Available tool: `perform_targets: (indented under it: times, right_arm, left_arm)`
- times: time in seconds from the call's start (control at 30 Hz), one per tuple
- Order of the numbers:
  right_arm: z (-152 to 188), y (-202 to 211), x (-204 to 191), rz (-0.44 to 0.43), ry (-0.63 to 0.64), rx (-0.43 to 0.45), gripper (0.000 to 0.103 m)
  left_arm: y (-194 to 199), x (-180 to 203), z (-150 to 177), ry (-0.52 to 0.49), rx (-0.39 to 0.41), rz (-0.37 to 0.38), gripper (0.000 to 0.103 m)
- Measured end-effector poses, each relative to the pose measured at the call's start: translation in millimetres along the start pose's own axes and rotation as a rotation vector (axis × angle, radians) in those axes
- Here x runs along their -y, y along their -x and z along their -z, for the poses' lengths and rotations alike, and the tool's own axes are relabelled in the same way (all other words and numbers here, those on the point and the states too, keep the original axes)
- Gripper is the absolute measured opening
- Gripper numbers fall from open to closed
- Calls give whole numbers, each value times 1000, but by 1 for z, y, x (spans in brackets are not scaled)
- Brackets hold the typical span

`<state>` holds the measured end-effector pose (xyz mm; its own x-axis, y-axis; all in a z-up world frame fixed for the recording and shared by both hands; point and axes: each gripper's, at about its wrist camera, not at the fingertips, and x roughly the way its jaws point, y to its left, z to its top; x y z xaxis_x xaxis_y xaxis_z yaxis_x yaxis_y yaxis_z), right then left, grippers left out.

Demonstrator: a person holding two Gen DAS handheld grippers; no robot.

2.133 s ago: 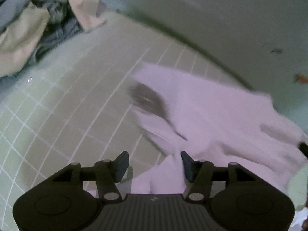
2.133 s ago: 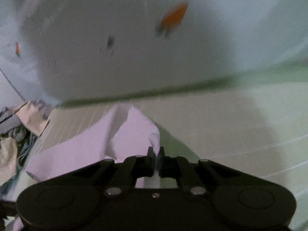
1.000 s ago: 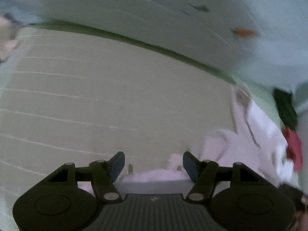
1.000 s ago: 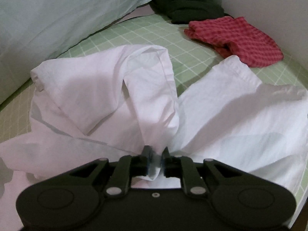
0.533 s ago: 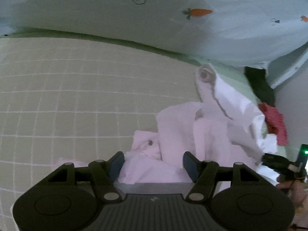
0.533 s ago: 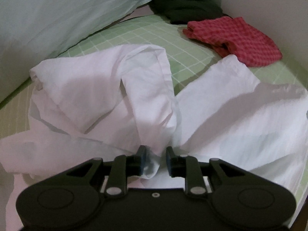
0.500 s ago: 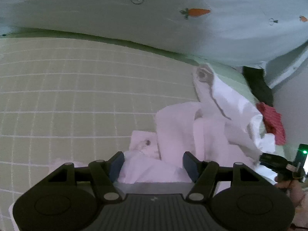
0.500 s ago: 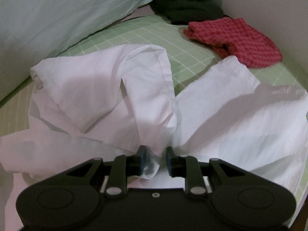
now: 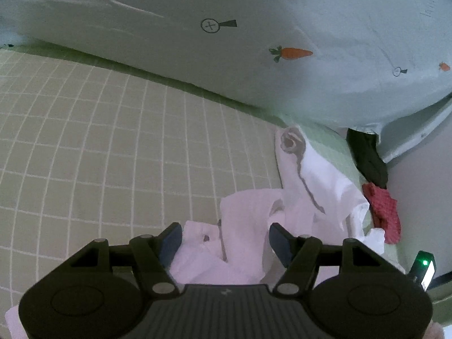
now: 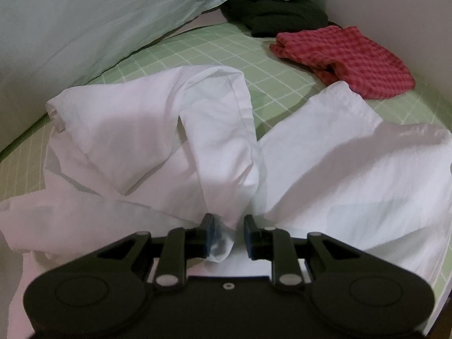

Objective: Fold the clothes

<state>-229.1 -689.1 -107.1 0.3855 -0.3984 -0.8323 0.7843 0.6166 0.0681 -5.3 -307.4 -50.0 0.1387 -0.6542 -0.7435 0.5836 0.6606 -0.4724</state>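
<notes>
Right wrist: white shirt (image 10: 147, 141) edges cut off

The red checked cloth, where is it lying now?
In the right wrist view the red checked cloth lies far right on the green sheet, between the black garment behind it and the white shirt.

free: green grid sheet (image 9: 99, 155) left | blocked: pillow (image 9: 226, 42) behind, red cloth (image 10: 347, 59) right

Creased matt white cotton shirt (image 10: 147, 141) – textured red checked cloth (image 10: 347, 59), matt black plastic right gripper (image 10: 227, 231)
</notes>
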Motion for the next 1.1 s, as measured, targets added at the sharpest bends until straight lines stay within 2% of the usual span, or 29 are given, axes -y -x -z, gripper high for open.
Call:
perform_targets:
  times: [0.17,0.23,0.33,0.37,0.4,0.43,0.47,0.5,0.57,0.67,0.77,0.9,0.93,0.97,1.0,1.03,1.07,1.1]
  right_arm:
    - [1,1,-1,1,-5,1,24]
    - [1,0,0,0,-6,2,24]
    - [0,0,1,-2,-17,1,26]
    - [0,0,3,-3,-24,-1,27]
    - [-1,0,3,-5,-31,-2,27]
    - [-1,0,4,-8,-37,-3,27]
    - [-2,0,4,-10,-42,-4,27]
    - [-2,0,5,-12,-47,-5,26]
    - [-6,4,4,-15,-44,8,22]
    - [-20,21,-5,-49,-7,92,17]
    - [-39,40,-37,-143,76,198,12]
    - [-64,66,-82,-271,190,339,16]
    - [-67,73,-92,-288,202,370,28]
    - [-69,78,-101,-295,204,391,45]
    - [-69,80,-108,-295,208,396,52]
    - [-68,81,-114,-293,212,399,64]
    - [-66,83,-120,-292,216,402,68]
    - [-62,82,-122,-286,236,389,69]
  left_arm:
    - [-14,12,-3,-47,-34,-3,67]
    - [-22,16,-4,-72,-61,-25,66]
    - [-32,19,-4,-105,-85,-44,47]
    - [-35,18,-5,-105,-91,-54,26]
    - [-39,16,-6,-94,-94,-74,17]
    - [-41,15,-8,-87,-91,-97,16]
    - [-38,15,-10,-91,-68,-129,11]
    - [-36,15,-12,-96,-45,-161,1]
    - [-23,15,-19,-121,23,-218,1]
    - [7,14,-46,-191,164,-300,1]
    - [29,9,-81,-230,286,-359,1]
    - [47,-4,-131,-190,456,-460,3]
    - [48,-13,-141,-142,484,-470,8]
    - [46,-25,-148,-94,484,-483,17]
    - [45,-37,-150,-43,450,-501,30]
    - [44,-49,-152,8,416,-518,34]
    - [45,-61,-151,57,393,-528,44]
    - [50,-71,-140,97,401,-519,60]
